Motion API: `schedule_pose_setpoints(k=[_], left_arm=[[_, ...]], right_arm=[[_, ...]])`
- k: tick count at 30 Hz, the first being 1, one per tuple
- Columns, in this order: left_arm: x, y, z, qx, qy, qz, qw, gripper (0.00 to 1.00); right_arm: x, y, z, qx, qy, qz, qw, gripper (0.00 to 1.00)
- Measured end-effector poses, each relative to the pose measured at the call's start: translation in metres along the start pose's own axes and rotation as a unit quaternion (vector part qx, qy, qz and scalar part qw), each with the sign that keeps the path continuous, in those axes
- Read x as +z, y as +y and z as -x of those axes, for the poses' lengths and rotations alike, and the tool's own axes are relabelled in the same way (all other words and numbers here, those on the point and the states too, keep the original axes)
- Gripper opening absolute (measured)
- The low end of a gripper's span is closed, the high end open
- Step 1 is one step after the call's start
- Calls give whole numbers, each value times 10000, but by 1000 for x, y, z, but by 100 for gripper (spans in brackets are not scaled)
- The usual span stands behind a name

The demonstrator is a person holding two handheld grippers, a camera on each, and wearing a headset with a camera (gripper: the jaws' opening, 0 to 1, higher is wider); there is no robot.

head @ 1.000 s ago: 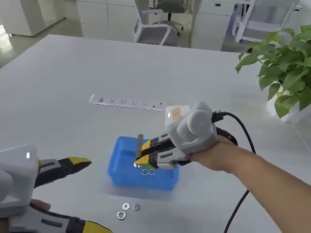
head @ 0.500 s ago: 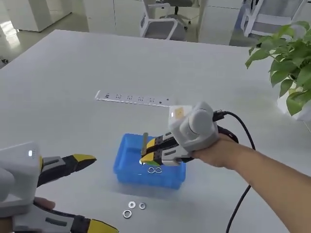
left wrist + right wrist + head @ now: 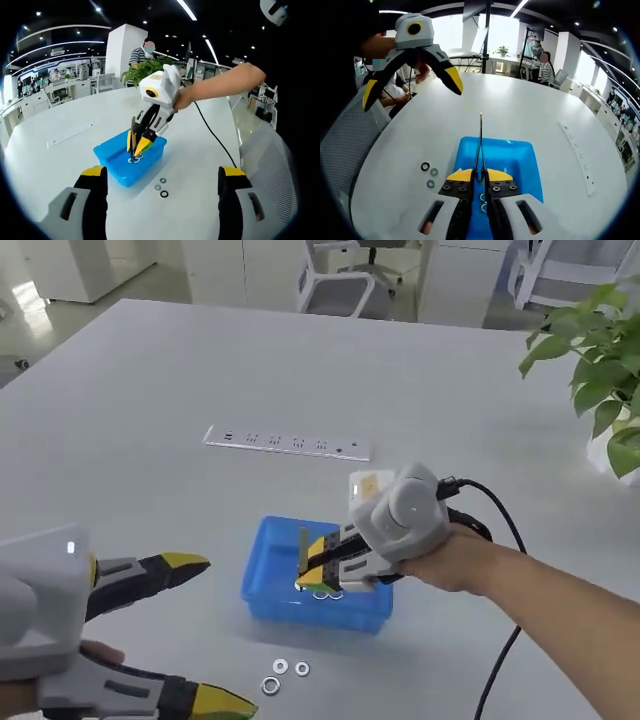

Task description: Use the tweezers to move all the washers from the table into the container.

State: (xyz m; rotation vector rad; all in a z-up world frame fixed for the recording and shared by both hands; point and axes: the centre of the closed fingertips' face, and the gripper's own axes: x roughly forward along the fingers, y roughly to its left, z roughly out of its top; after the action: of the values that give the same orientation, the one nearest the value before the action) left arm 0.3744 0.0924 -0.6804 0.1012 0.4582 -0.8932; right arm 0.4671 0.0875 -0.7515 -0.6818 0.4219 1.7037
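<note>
My right gripper is shut on thin metal tweezers and hovers over the blue container at the table's middle. The tweezers point down into the container, close to two washers lying on its floor. Whether the tips hold a washer I cannot tell. Three washers lie on the table just in front of the container; the right gripper view has these washers left of the container. My left gripper hangs open at the lower left, nothing between its jaws.
A white power strip lies beyond the container. A green potted plant stands at the table's right edge. A black cable trails from the right gripper. Office chairs stand past the far table edge.
The head camera has shifted a little, so the whole scene sits lower and further right. The right gripper still holds the tweezers over the container; the left gripper stays open.
</note>
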Motion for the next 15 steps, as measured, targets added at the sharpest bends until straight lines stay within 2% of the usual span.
schedule_pose_setpoints(k=[8, 15], left_arm=[[8, 11, -9, -49, -27, -74, 10000, 89], [18, 21, -21, -158, 20, -291, 9994, 71]], right_arm=[[-4, -1, -4, 49, 42, 0, 10000, 9], [-8, 0, -8, 100, 97, 22, 9999, 9]])
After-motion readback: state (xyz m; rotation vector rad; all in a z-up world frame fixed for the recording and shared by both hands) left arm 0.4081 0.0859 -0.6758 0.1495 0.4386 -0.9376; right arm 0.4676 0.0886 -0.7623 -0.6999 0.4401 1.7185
